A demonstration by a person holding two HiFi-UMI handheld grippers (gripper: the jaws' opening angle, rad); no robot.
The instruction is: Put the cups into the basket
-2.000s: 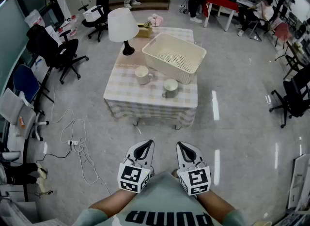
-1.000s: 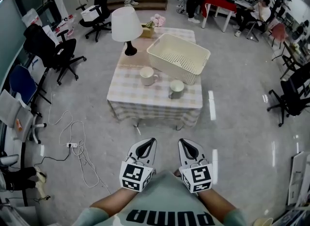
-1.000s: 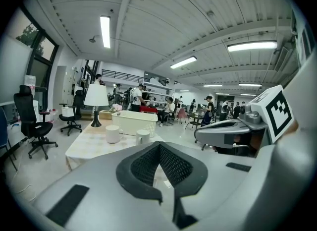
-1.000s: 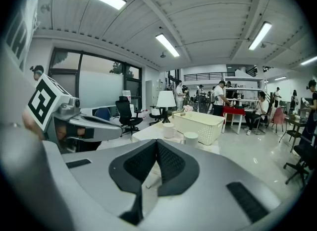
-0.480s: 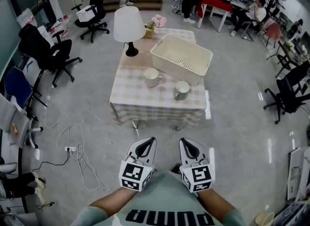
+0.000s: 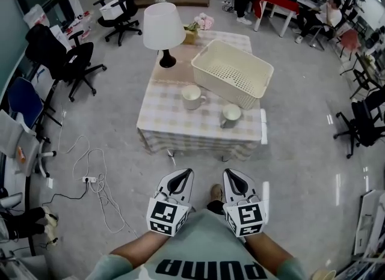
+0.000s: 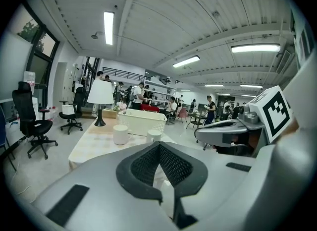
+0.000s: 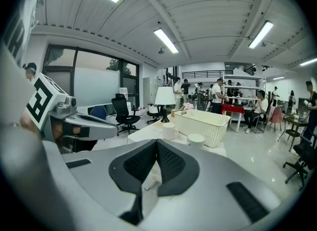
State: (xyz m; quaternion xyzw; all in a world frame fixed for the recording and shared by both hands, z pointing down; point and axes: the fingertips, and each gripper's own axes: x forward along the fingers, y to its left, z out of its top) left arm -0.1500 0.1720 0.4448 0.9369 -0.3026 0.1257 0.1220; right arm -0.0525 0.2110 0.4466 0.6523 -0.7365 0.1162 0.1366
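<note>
Two white cups stand on a small table with a checked cloth [image 6: 159,122]: one mug [image 6: 192,97] near the middle, the other cup [image 6: 230,115] to its right near the front edge. A cream perforated basket [image 6: 233,71] sits behind them at the back right, with nothing in it. My left gripper [image 6: 180,175] and right gripper [image 6: 234,174] are held close to my body, well short of the table, both shut and holding nothing. In the left gripper view the cups [image 7: 120,134] and the basket [image 7: 141,121] lie far ahead. In the right gripper view the cups [image 8: 169,131] stand before the basket [image 8: 202,123].
A white table lamp [image 6: 163,29] stands at the table's back left, with a small box of pink flowers [image 6: 198,25] behind it. Black office chairs [image 6: 66,56] and a loose cable [image 6: 96,179] are on the floor to the left. More chairs [image 6: 364,122] stand at the right, and people are at desks at the back.
The table with the cups and basket has come nearer and lower in the head view. Both grippers stay shut in the same place before my body.
</note>
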